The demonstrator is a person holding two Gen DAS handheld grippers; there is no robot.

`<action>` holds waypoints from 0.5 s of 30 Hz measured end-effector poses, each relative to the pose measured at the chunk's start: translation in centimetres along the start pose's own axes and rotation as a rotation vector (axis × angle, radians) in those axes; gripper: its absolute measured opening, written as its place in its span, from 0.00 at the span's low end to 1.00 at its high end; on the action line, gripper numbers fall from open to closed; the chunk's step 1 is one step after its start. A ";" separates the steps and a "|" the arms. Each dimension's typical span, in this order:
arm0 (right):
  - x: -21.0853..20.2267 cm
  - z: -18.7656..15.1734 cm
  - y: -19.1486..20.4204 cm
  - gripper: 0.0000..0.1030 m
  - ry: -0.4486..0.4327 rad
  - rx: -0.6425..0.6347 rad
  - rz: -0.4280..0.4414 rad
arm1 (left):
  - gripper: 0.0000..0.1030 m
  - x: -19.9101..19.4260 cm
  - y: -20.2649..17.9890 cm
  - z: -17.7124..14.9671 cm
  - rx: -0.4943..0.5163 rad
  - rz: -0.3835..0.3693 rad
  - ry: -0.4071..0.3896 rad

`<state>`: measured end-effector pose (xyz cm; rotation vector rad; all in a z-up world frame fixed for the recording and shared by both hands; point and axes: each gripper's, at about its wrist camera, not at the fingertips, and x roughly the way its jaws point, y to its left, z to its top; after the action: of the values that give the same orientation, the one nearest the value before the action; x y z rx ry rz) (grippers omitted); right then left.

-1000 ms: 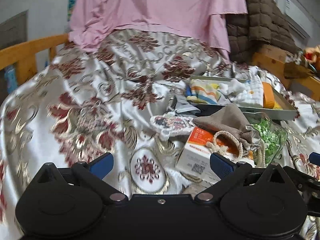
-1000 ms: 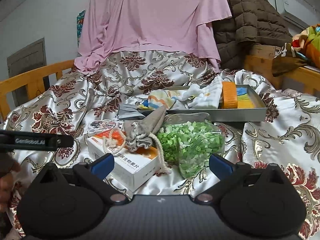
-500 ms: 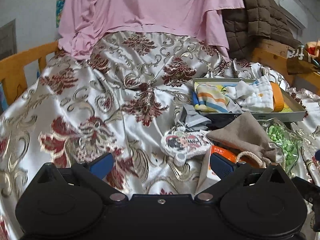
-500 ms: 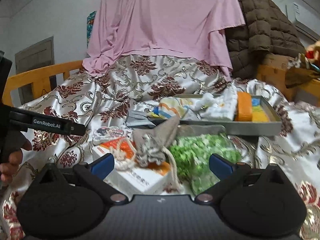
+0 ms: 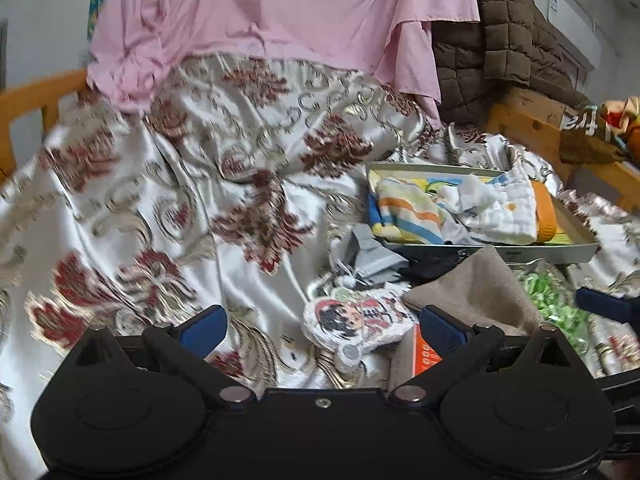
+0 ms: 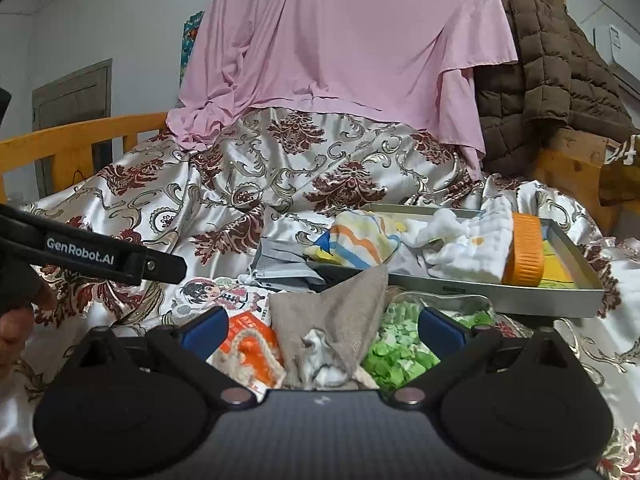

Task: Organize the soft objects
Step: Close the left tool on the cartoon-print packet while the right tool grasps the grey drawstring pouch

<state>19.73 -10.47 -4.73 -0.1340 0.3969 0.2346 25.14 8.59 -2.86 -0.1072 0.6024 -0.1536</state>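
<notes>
My right gripper (image 6: 320,330) is spread wide around the grey-brown drawstring cloth pouch (image 6: 332,316), which lies over an orange-and-white cardboard box (image 6: 250,344) beside a clear bag of green bits (image 6: 400,354) on the floral satin bedspread (image 6: 248,184). Just behind sits the grey metal tray (image 6: 520,292) of folded cloths. My left gripper (image 5: 322,326) is spread too, empty, over a round cartoon-print pouch (image 5: 354,318).

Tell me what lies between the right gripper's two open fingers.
In the right wrist view, the right gripper frames a beige drawstring pouch lying on an orange-and-white box beside a green-filled bag.
</notes>
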 end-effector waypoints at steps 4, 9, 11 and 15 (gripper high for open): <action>0.7 -0.4 0.4 1.00 0.009 -0.031 -0.002 | 0.99 1.4 1.4 0.0 -0.086 -0.083 0.052; 1.0 -0.6 0.2 1.00 0.013 -0.021 0.012 | 0.99 2.7 2.0 -0.3 -0.156 -0.162 0.096; 1.1 -0.6 0.1 1.00 0.012 -0.019 0.017 | 0.99 3.3 2.3 -0.3 -0.188 -0.197 0.114; 1.3 -0.7 -0.1 1.00 0.018 -0.014 0.026 | 0.97 4.9 3.0 -0.6 -0.296 -0.241 0.145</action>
<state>20.71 -10.41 -5.87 -0.1443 0.4149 0.2623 29.09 10.62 -6.49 -0.4597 0.7539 -0.3071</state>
